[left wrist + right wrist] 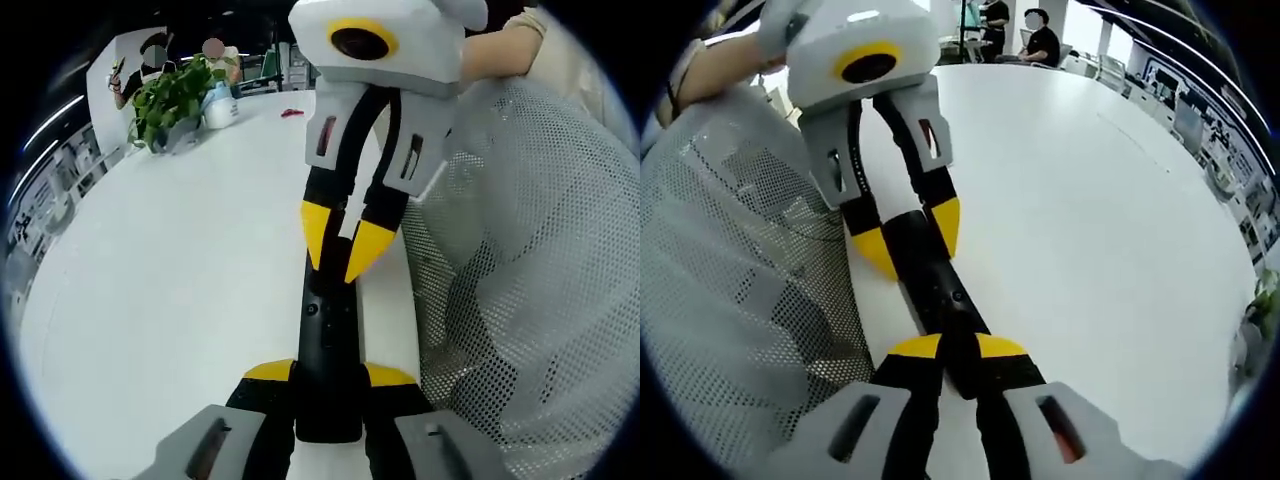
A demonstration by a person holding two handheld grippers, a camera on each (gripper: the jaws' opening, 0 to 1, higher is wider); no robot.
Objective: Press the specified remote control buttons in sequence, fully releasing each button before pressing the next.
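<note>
**Now: remote pinned end to end**

My left gripper (330, 375) clamps the near end of the remote (328, 330); its long axis runs straight to my right gripper (345, 245), tips pressed together on its buttons, above the white table (180, 280).

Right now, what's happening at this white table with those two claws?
A person is working a black remote control with two hand-held claws over a white table. The left claw grips one end of the remote, and the right claw is closed at its other end, near the buttons. A grey mesh chair back stands beside the table, and a potted plant sits at the far side.
</note>
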